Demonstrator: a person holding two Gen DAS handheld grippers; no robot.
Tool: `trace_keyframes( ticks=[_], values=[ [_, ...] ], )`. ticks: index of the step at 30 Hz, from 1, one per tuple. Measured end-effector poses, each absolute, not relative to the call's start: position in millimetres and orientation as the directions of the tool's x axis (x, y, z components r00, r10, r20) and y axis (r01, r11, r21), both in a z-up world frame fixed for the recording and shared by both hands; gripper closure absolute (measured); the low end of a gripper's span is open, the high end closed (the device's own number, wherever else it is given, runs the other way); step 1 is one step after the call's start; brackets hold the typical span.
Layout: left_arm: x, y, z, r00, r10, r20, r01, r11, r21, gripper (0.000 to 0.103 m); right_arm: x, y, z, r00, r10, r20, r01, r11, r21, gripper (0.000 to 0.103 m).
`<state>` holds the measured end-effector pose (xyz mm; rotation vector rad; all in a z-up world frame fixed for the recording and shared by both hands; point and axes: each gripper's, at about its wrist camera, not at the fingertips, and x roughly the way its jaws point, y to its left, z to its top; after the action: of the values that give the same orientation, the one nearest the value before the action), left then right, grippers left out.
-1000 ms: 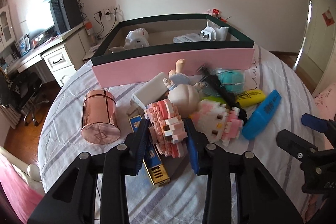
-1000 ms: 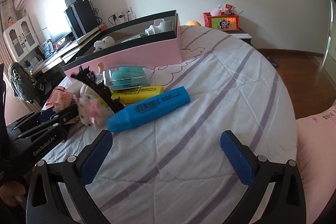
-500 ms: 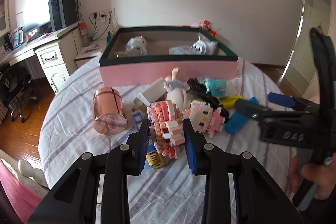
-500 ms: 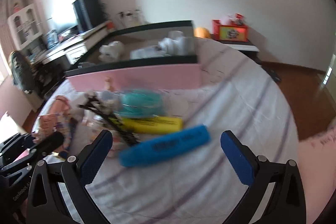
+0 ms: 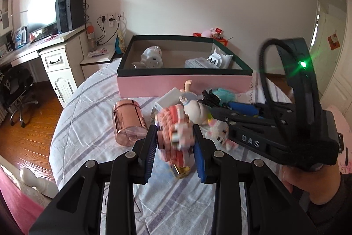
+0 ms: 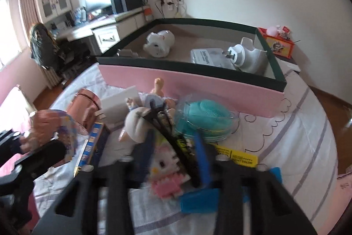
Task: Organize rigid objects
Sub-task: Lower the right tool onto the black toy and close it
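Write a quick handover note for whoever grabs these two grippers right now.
Left gripper: shut on the pink brick figure, raised above the pile.
Right gripper: jaws have just closed around the white brick cat, with the black clip alongside. The view is blurred, so check the grip.
Done: white items already in the pink box.
Left: both figures, rose-gold canister, teal brush, yellow highlighter, blue marker, doll.

Pink box (image 5: pixel 184 86), purple-striped white sheet (image 5: pixel 88 124)
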<state>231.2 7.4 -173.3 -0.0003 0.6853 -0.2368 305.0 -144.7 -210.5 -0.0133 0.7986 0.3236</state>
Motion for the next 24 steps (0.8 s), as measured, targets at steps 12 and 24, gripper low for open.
trace_keyframes(
  ticks=[12,24],
  values=[
    [240,6,-178,0.738,-0.242,-0.630,0.241,0.967,-0.089,0.071,298,-148,-209,0.644,0.297,-0.705,-0.312,0.943,0.113,0.085],
    [252,7,-213,0.681,-0.201,-0.704,0.201,0.976,-0.085,0.057,309,-144,-216,0.635,0.291,-0.716,-0.317,0.943,0.102,0.083]
  ],
)
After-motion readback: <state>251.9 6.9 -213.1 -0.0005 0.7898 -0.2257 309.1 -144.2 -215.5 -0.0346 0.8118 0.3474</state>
